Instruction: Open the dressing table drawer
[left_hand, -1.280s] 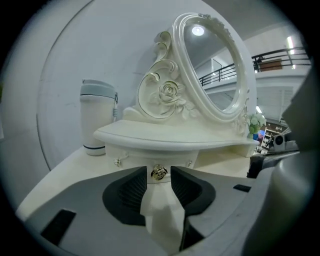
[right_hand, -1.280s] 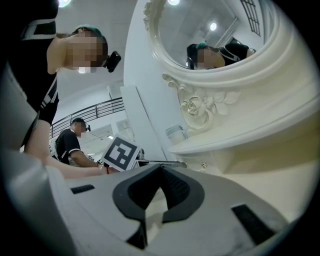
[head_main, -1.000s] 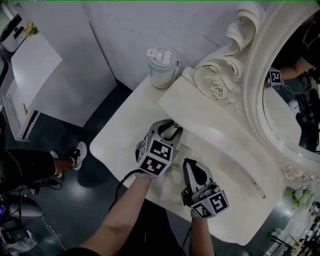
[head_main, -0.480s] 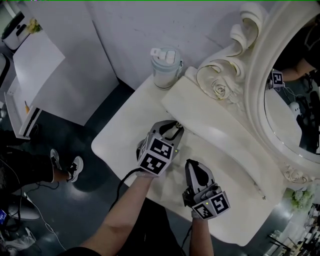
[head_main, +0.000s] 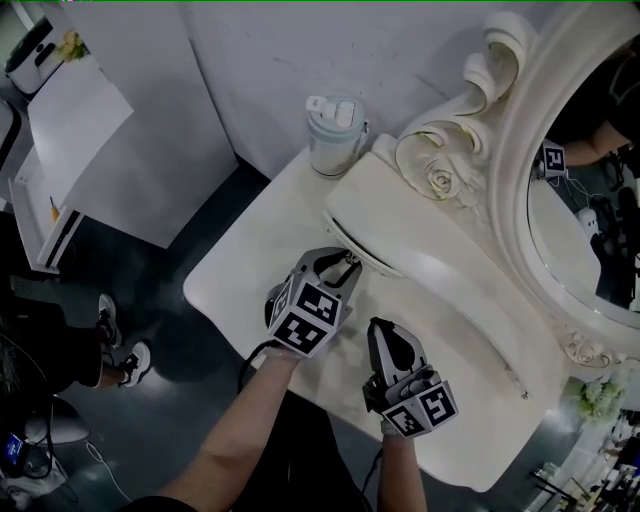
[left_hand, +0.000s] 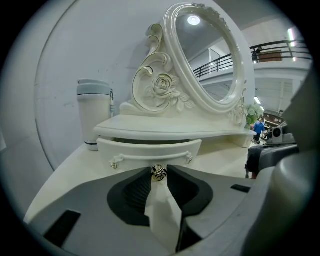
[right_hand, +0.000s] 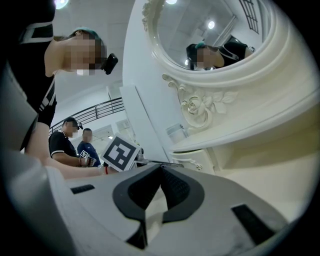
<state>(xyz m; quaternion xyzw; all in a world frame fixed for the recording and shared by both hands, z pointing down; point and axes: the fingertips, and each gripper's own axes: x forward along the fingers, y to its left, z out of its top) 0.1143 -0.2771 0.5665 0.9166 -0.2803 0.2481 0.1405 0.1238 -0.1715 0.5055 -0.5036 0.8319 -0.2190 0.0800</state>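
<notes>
The cream drawer (left_hand: 150, 150) under the dressing table's raised shelf (left_hand: 170, 131) stands a little way out, with a dark gap behind its front. Its small brass knob (left_hand: 158, 173) sits between the tips of my left gripper (left_hand: 159, 171), whose jaws are closing on it. In the head view the left gripper (head_main: 343, 262) reaches the drawer front (head_main: 352, 250) from the near side. My right gripper (head_main: 383, 335) rests over the tabletop beside it, shut and empty; in its own view the right gripper (right_hand: 161, 167) has its pads together.
A pale lidded tumbler (head_main: 333, 135) stands at the table's far left corner. The oval mirror (head_main: 580, 190) in its carved frame rises behind the shelf. The tabletop (head_main: 250, 270) ends near the left gripper. A person's feet (head_main: 120, 345) are on the dark floor at left.
The left gripper has drawn back slightly toward me with the knob, and the drawer front shows a little further out from under the shelf. The right gripper has stayed put.
</notes>
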